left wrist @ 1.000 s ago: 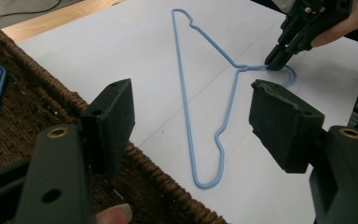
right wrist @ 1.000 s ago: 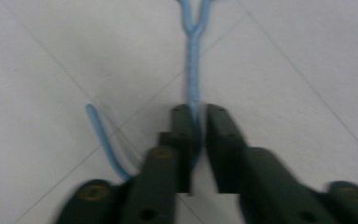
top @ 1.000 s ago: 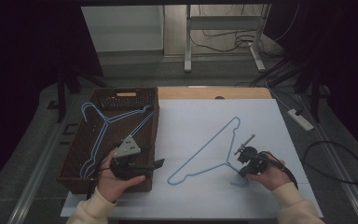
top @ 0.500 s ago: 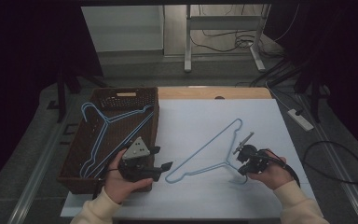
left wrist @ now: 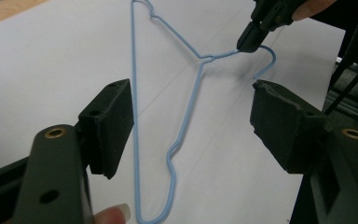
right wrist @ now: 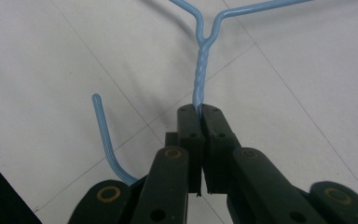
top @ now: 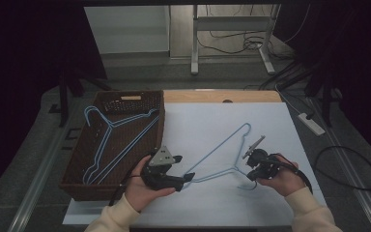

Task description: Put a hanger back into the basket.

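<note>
Dark room, white table top. Brown basket at its left edge, two blue hangers inside. Blue hanger lies right of basket. Right gripper jaws pinch its twisted neck; left gripper jaws spread, nothing held.

I count three light-blue wire hangers: one on the counter, two in one brown wicker basket.

basket wall blocks left, sheet mid open – hanger across
</note>
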A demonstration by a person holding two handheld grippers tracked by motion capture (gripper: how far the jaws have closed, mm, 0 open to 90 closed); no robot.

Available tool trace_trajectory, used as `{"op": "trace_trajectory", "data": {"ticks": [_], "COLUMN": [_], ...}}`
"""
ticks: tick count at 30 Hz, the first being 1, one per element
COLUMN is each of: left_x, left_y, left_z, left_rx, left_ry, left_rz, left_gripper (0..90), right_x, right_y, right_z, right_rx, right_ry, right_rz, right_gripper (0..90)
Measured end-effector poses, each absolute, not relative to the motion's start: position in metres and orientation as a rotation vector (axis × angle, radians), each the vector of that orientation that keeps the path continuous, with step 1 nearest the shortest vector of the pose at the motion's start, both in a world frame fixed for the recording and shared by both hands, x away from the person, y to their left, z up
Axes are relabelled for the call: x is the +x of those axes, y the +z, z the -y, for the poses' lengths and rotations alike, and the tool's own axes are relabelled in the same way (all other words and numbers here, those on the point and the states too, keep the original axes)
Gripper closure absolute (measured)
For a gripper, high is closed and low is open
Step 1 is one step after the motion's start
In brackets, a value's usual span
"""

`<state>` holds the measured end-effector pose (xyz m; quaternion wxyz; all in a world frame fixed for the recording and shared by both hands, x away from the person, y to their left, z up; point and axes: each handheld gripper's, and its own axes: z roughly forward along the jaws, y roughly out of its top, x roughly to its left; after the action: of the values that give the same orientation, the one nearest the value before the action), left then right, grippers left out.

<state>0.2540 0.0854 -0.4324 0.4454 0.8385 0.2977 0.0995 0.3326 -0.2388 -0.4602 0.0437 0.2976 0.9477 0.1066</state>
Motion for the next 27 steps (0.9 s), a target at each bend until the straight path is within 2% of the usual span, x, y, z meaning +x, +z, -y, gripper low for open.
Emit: {"op": "trace_trajectory", "data": {"ticks": [27], "left_x": [0.272], "left_y": [-0.468], "left_z": [-0.020], "left_rx": [2.201], "left_ry": [0.165], "left_rz": [-0.724], "left_gripper": [28.4], "right_x": [0.332], "right_y": [-0.458], "right_z": [0.239], "right_rx": [0.905], "right_ry": [0.340], "right_rz": [-2.893], "right_gripper": [87.4]}}
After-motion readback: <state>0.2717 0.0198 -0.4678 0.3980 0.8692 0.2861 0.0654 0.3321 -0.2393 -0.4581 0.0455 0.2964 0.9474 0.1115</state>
